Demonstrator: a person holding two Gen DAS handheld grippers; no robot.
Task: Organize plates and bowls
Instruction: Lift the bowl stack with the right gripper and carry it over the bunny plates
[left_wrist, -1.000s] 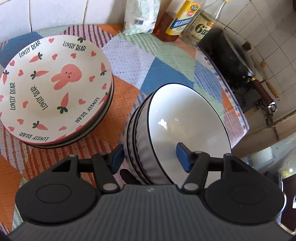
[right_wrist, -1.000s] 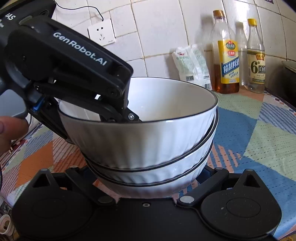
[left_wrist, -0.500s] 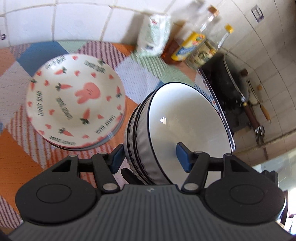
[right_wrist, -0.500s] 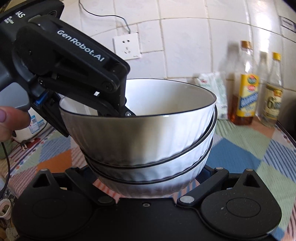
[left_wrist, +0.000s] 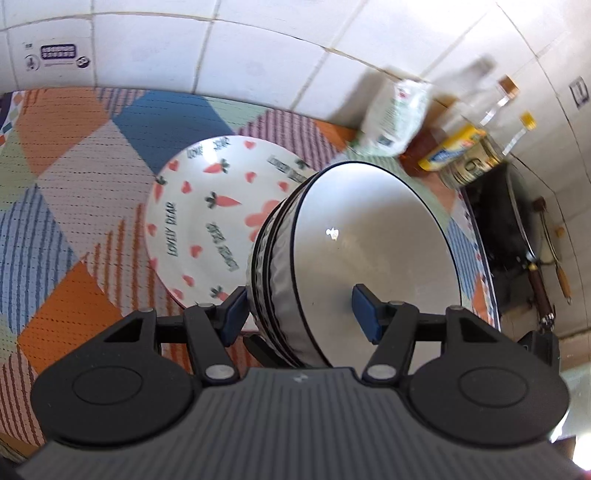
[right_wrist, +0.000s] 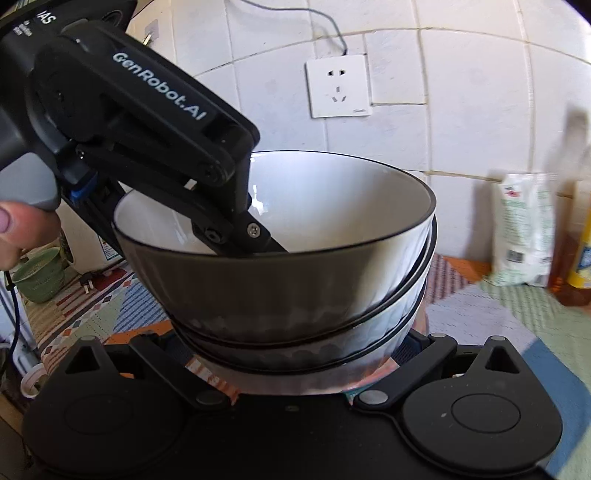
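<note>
You are holding the stack of white black-rimmed bowls (left_wrist: 373, 254) above the patchwork-covered surface (left_wrist: 66, 206), partly over the carrot-print plates (left_wrist: 207, 218), your left tongs (left_wrist: 299, 308) pinching its near wall and your right tongs (right_wrist: 295, 363) clamping its base.

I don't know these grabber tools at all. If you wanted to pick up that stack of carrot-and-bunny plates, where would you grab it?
Probably at the rim of the carrot-pattern plates, coming in low from the side. They lie flat and stacked on the patterned mat, so only the thin outer edge offers the fingers something to close on, one above and one beneath.
</note>
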